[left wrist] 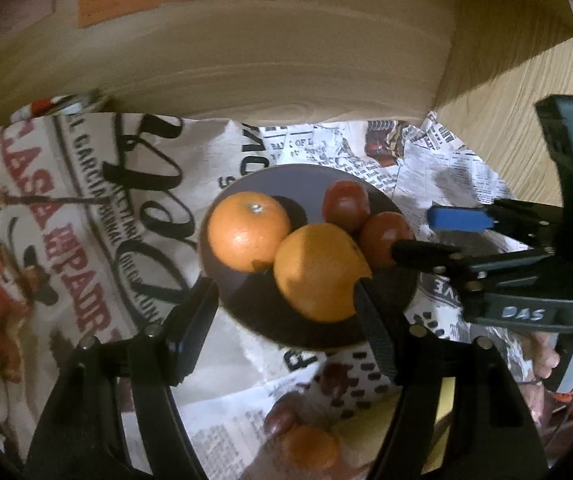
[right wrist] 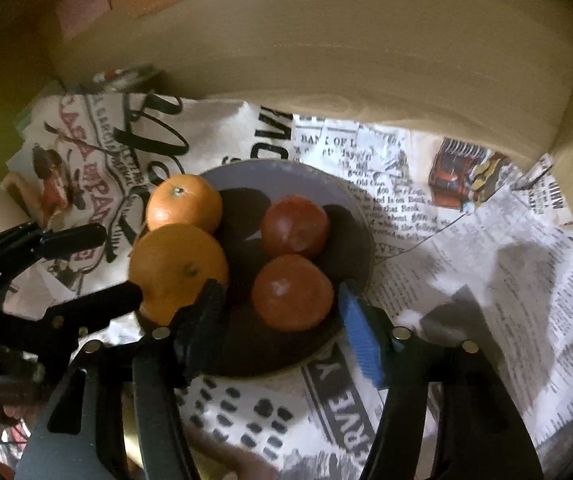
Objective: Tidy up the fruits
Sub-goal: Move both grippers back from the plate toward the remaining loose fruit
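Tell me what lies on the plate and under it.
On the plate lie two oranges and two red fruits. Printed newspaper surrounds it; what lies directly beneath is covered.

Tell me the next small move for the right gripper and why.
Probably ease the right gripper forward and close on the nearer red fruit. Its jaws are open and already straddle that fruit on the dark plate. The left gripper is open at the nearer orange, so avoid drifting toward that side.
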{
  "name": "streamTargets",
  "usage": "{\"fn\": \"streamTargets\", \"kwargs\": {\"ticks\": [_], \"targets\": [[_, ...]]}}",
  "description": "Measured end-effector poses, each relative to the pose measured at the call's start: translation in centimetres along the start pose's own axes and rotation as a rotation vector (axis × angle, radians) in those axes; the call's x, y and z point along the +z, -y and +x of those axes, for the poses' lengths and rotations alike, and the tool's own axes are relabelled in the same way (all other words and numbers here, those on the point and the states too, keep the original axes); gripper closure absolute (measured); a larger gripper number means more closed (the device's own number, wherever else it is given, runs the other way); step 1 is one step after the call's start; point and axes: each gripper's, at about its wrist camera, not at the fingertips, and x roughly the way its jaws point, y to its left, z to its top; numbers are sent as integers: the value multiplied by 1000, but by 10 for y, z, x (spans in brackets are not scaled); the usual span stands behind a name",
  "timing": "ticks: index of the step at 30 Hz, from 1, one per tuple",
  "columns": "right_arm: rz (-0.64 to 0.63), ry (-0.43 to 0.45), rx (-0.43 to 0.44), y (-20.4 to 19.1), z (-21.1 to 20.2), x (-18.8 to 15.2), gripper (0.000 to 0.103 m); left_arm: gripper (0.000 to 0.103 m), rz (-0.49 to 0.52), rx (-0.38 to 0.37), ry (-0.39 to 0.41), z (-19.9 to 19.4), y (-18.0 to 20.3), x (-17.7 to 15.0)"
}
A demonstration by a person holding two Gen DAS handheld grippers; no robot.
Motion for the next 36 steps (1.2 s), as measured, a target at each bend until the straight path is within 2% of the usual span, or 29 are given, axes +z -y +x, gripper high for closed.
{"fn": "streamTargets", "kwargs": {"ticks": [7, 11, 21, 31, 36], "targets": [[-20, 54, 1, -11, -38, -21, 39, 27, -16, 31, 2, -25, -8, -26], [-26, 83, -6, -19, -55, -40, 31, 25, -22, 42, -9, -40, -9, -50], [18, 64, -29, -16, -70, -94, 29, 24, -30, 51, -64, -51, -5, -101], [53, 19, -55, -4, -59, -111, 29, 24, -42, 35, -114, -22, 6, -100], [56, 7, -44, -1, -54, -110, 29, 24, -44, -10, -121, -17, 13, -91]]}}
